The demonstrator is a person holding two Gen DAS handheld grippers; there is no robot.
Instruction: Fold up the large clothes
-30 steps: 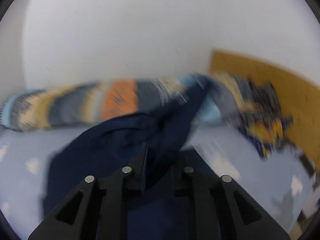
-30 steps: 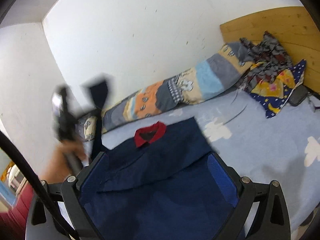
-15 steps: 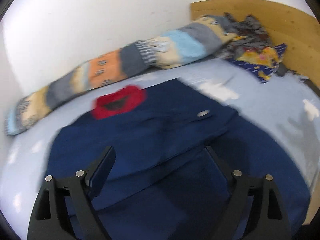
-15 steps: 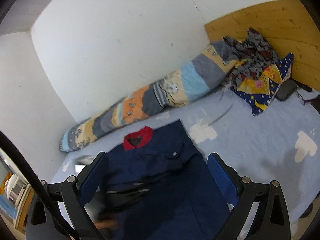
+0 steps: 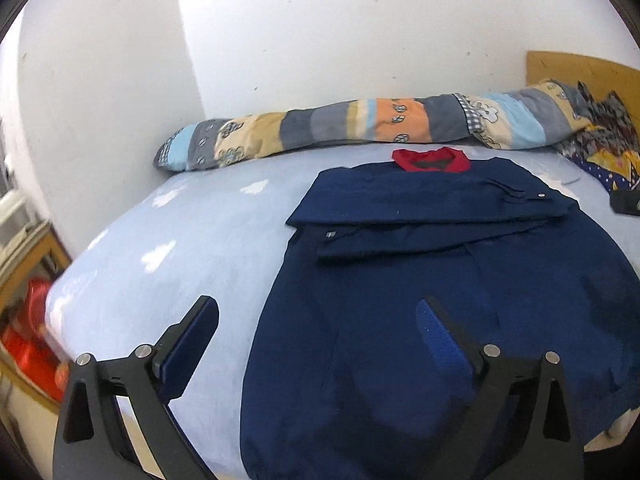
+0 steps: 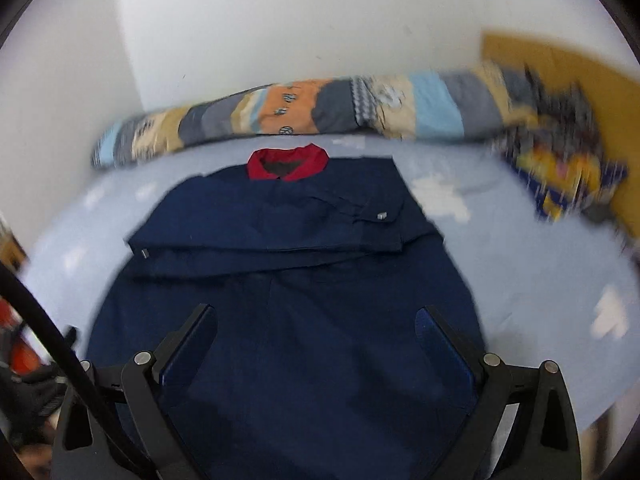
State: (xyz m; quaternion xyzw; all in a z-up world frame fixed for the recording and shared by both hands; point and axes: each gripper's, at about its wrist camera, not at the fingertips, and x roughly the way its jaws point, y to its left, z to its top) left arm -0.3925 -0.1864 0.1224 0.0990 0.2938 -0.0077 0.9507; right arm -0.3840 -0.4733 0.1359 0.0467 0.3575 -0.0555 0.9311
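A large navy garment [image 5: 460, 280] with a red collar [image 5: 432, 159] lies flat on the light blue bed [image 5: 180, 240], both sleeves folded across its chest. It also shows in the right wrist view [image 6: 288, 280], collar [image 6: 286, 164] at the far end. My left gripper [image 5: 318, 320] is open and empty, hovering over the garment's near left hem edge. My right gripper [image 6: 316, 328] is open and empty above the garment's lower middle.
A long patchwork bolster [image 5: 360, 128] lies along the white wall. Crumpled colourful clothes [image 5: 600, 140] sit by the wooden headboard [image 5: 580, 68] at right. A dark object [image 5: 626, 202] lies on the bed's right. Red items [image 5: 28, 344] are below the bed's left edge.
My left gripper let go of the sleeve it held a second ago, opened and pulled back toward the hem. The sleeve now lies folded across the chest. The right gripper shifted over the garment's middle.
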